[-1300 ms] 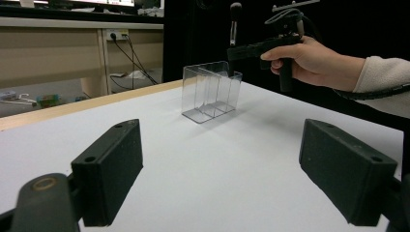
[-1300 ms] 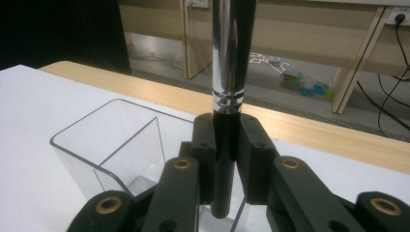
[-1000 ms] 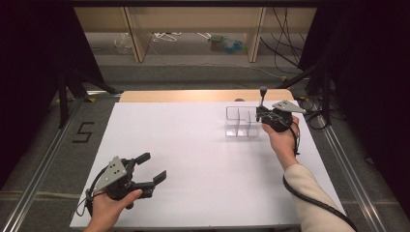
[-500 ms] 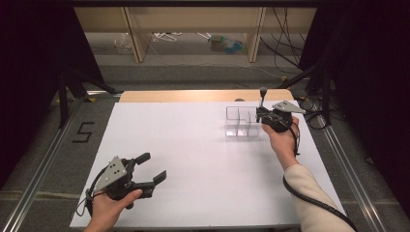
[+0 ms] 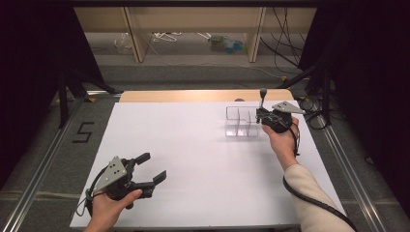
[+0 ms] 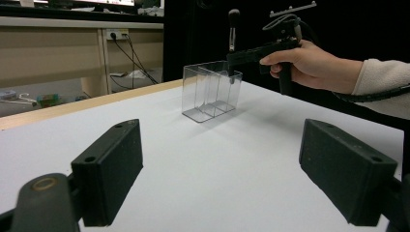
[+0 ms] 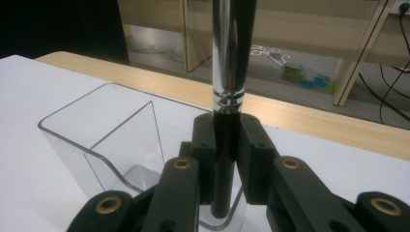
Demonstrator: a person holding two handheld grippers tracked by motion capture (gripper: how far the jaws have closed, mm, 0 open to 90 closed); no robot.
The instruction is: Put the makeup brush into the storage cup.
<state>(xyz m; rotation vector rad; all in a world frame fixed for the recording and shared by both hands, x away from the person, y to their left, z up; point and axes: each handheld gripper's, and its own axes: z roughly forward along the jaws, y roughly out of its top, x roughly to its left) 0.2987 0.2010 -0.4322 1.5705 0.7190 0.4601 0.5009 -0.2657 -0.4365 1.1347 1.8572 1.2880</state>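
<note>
A clear plastic organizer (image 5: 240, 122) with three compartments stands on the white table (image 5: 203, 150) at the back right. My right gripper (image 5: 261, 114) is shut on a slim rod (image 5: 263, 96), black below and chrome above, and holds it upright at the organizer's right end. In the right gripper view the pads (image 7: 254, 145) clamp the rod's (image 7: 231, 58) black part, and its lower end hangs at the rim of the organizer (image 7: 96, 140). Near the front left, my left gripper (image 5: 153, 166) stands open and holds nothing. The left gripper view looks between its jaws at the organizer (image 6: 210, 89) and the rod (image 6: 233, 29).
A wooden strip (image 5: 193, 95) borders the table's far edge, with shelf legs and cables on the floor beyond. Metal rails (image 5: 43, 159) run along both sides of the table. The white surface stretches bare between the two hands.
</note>
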